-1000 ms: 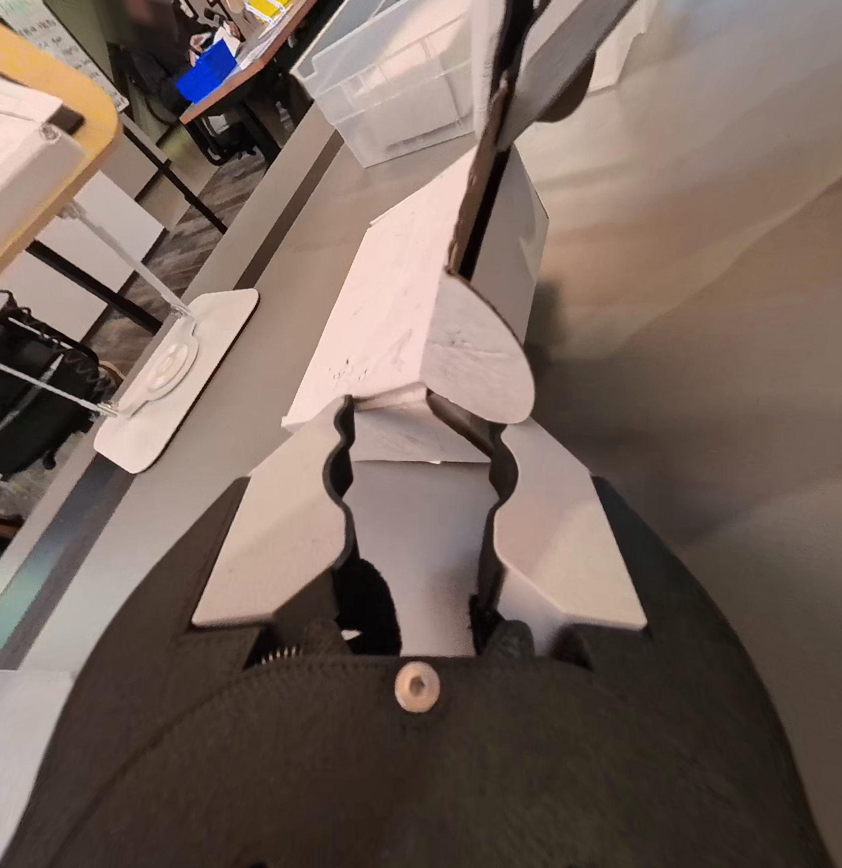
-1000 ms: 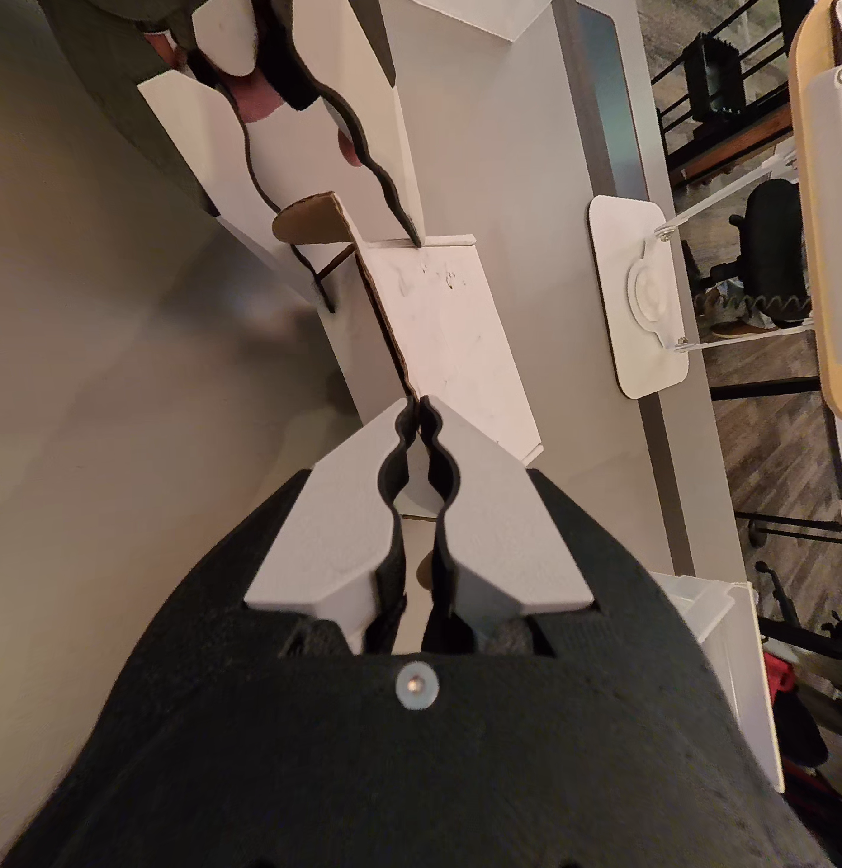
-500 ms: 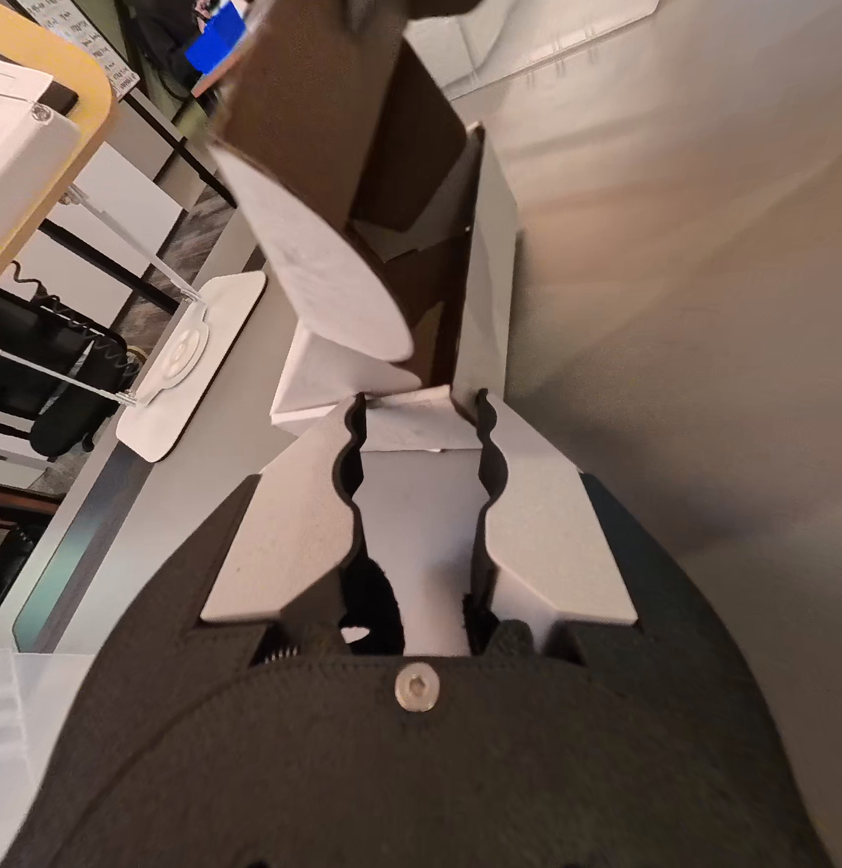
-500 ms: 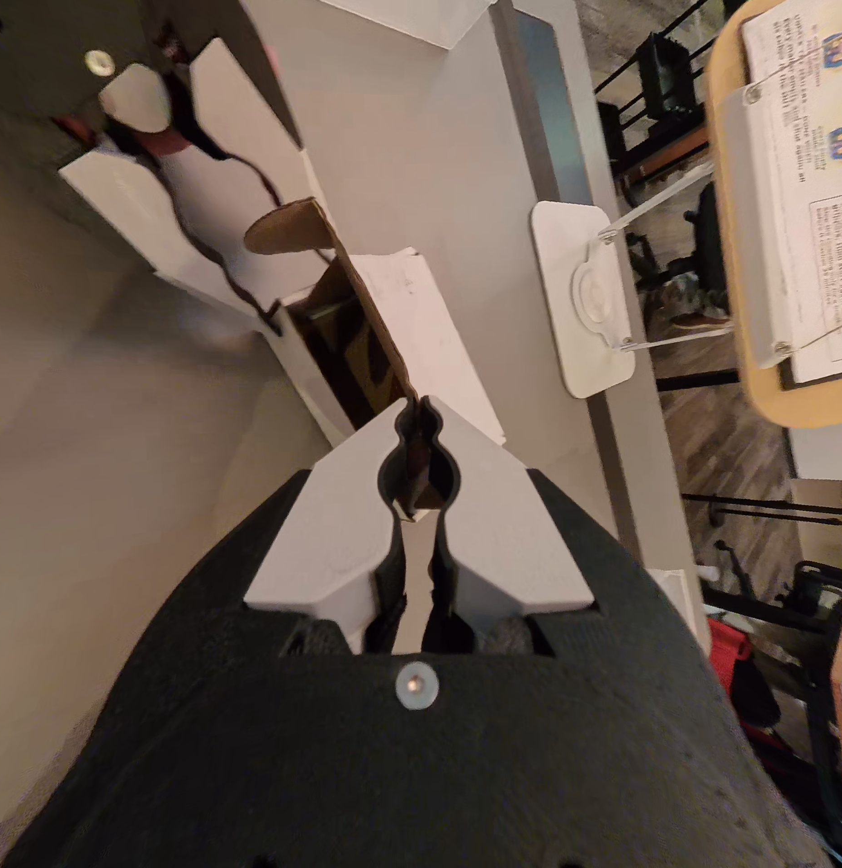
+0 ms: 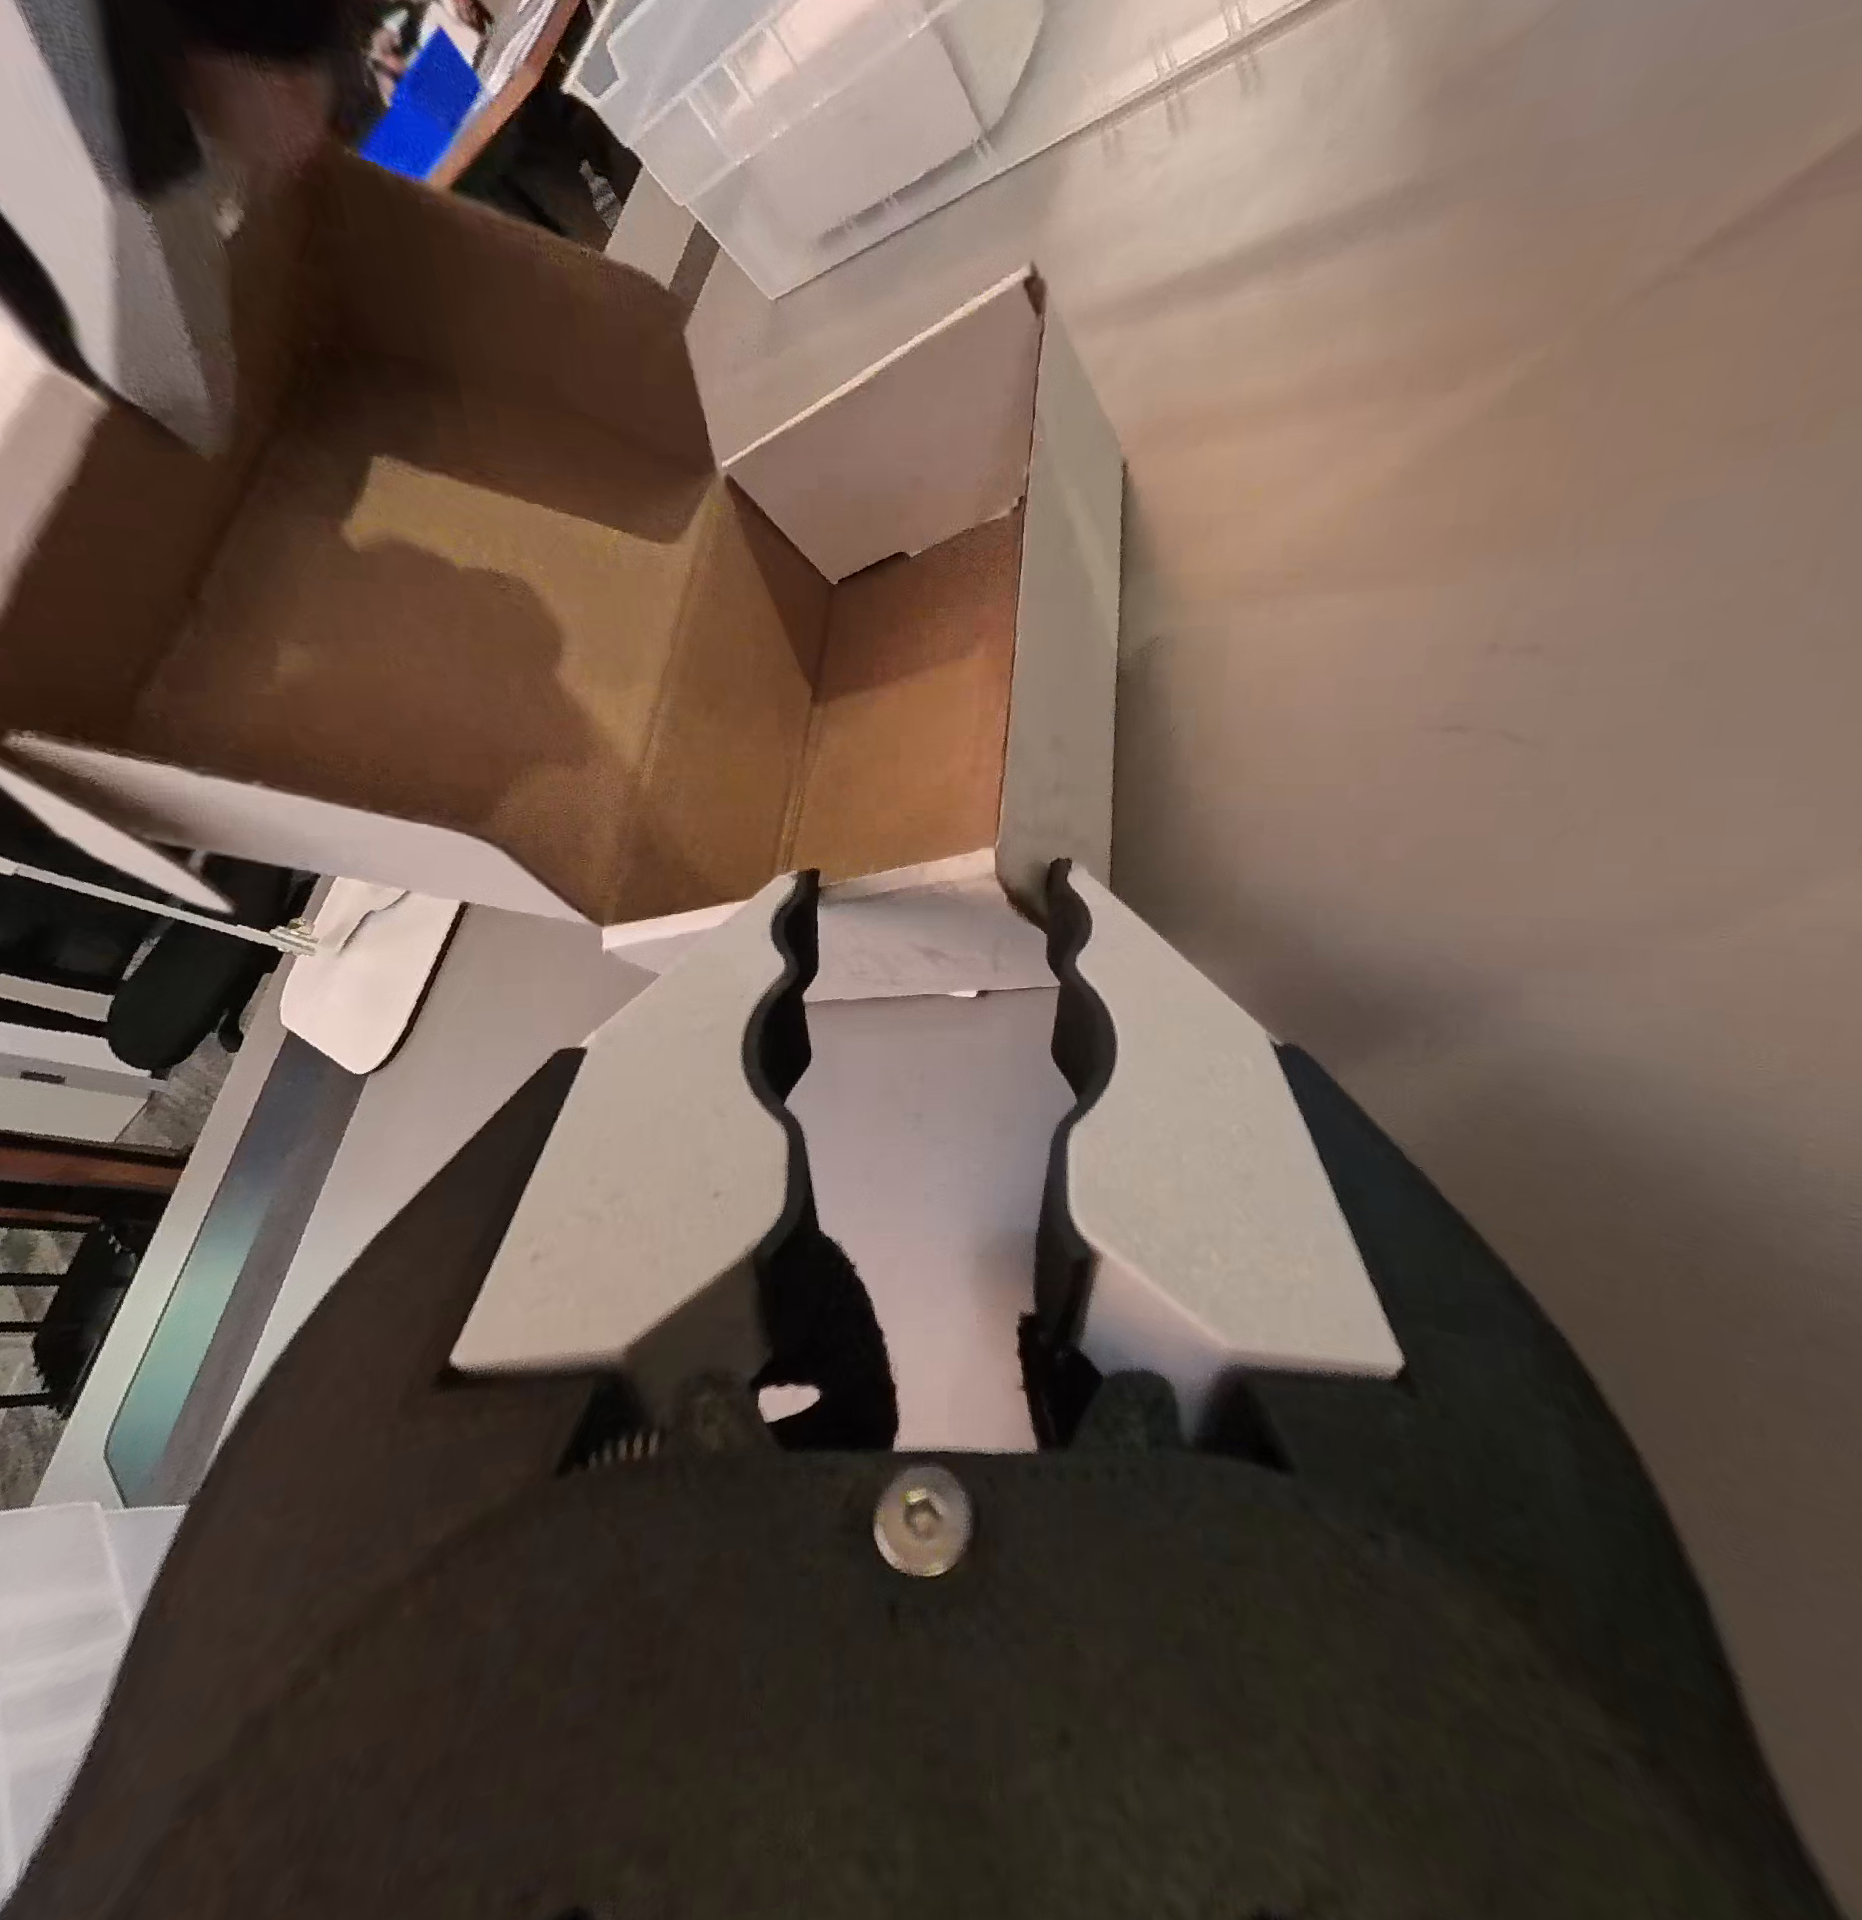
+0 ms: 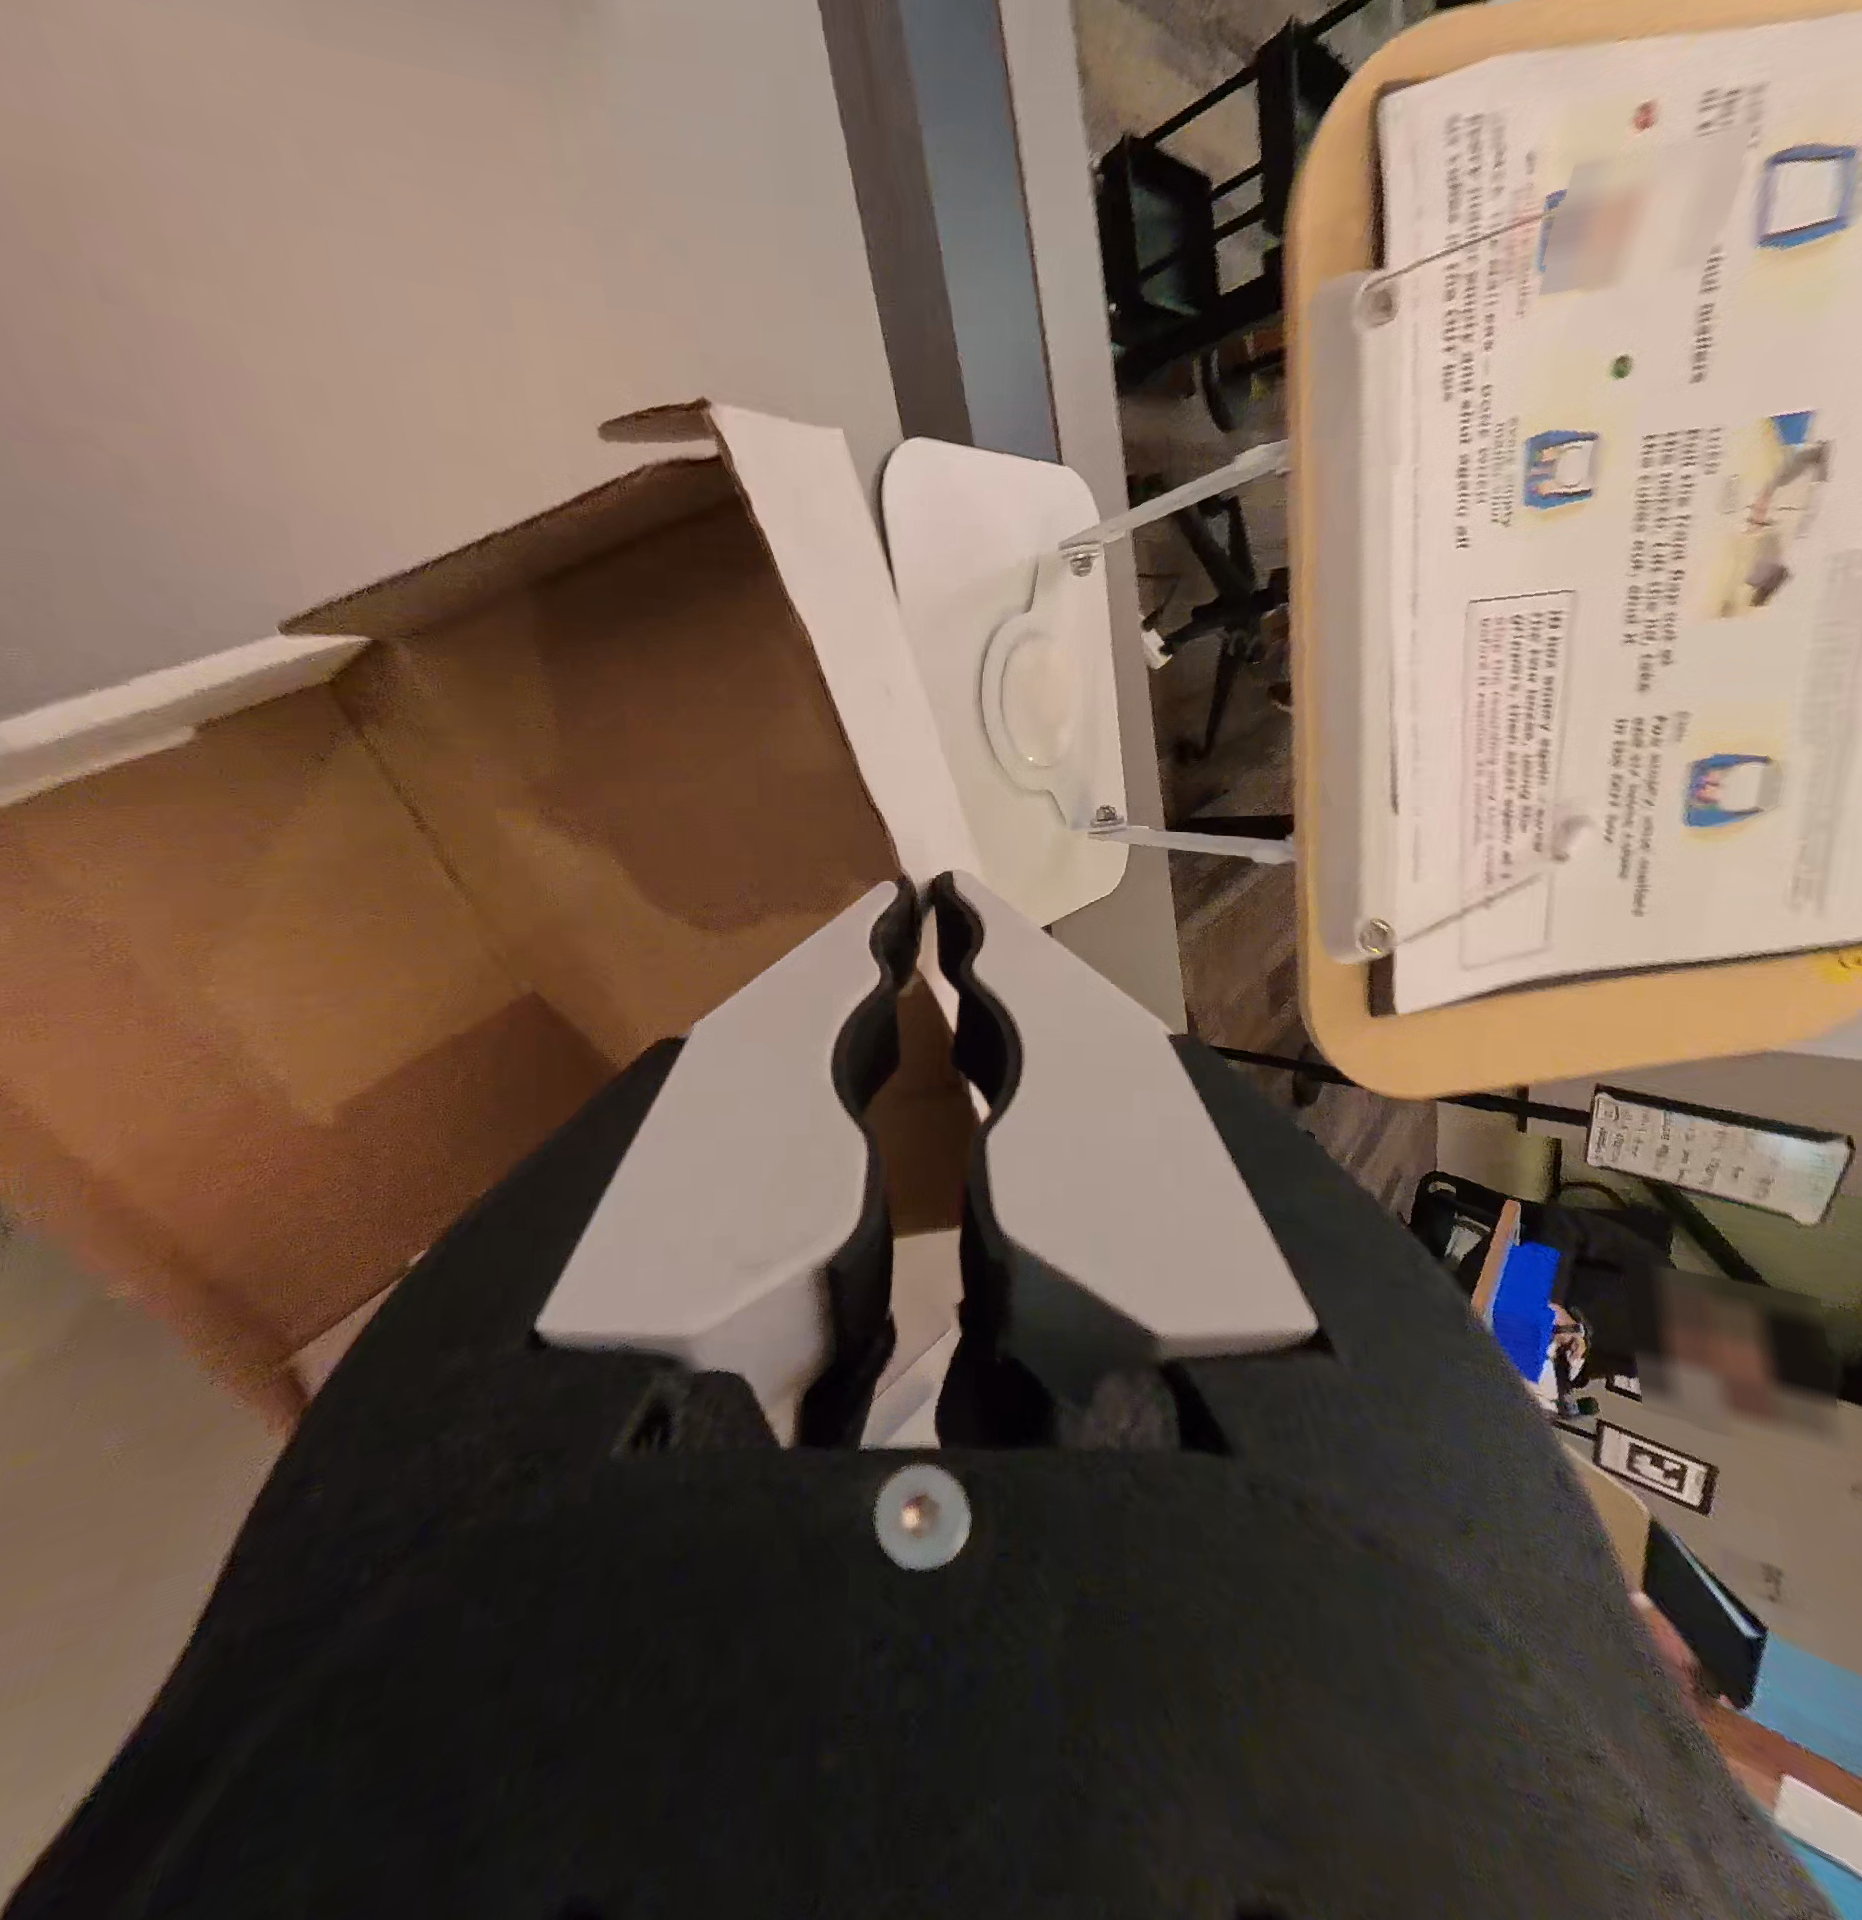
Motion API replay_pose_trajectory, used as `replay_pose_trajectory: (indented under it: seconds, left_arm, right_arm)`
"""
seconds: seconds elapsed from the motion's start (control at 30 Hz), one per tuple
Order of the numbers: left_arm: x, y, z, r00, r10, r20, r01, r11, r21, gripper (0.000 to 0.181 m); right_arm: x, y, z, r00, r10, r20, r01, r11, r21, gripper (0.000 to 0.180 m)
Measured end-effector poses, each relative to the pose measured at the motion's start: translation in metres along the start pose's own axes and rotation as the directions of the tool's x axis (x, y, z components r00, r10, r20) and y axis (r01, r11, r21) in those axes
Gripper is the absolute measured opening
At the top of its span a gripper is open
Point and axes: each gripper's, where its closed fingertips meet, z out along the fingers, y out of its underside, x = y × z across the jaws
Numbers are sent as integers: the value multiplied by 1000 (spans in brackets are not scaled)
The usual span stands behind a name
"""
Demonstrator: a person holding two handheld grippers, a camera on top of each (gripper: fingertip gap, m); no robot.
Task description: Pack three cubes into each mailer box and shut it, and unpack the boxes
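A white mailer box [image 5: 1062,623] with a brown inside lies open on the grey table [image 5: 1478,727]. No cube shows in the part of its inside that I see. My left gripper [image 5: 929,881] is open, with its fingertips against the box's near end wall [image 5: 906,940]. My right gripper [image 6: 924,896] is shut on the front edge of the box's lid [image 6: 594,790], which it holds swung wide open. The lid also shows in the left wrist view [image 5: 407,623], tilted up to the left. The lid's white front flap [image 6: 823,582] stands beyond the right fingertips.
A clear plastic bin [image 5: 854,135] stands on the table beyond the box. A white stand base [image 6: 1010,675] sits by the table edge [image 5: 231,1247] and carries a board with a printed sheet [image 6: 1581,520]. A pale tray corner [image 5: 33,1662] shows at lower left.
The lid has swung from almost shut to wide open, pulled by my right gripper, which has stayed shut on its edge. My left gripper has stayed open at the box's near end.
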Motion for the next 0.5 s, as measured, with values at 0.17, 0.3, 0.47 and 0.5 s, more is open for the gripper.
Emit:
replay_pose_trajectory:
  seconds: [0.17, 0.3, 0.47, 0.5]
  left_arm:
    - [7, -4, -2, 1000, 1, -31, -1, 1000, 15, 43]
    - [13, -9, -2, 999, 16, -51, -15, 1000, 22, 43]
    - [18, -13, -2, 997, 36, -63, -35, 999, 20, 43]
    - [18, -13, -2, 997, 39, -64, -38, 999, 20, 43]
  right_arm:
    - [-8, 26, 48, 996, -2, 86, 12, 994, -111, 0]
    - [-28, 48, 73, 980, 26, 198, 10, 984, -180, 6]
    - [-58, 71, 95, 960, 56, 276, 12, 970, -241, 16]
    - [-59, 70, 93, 953, 76, 292, -6, 972, -233, 16]
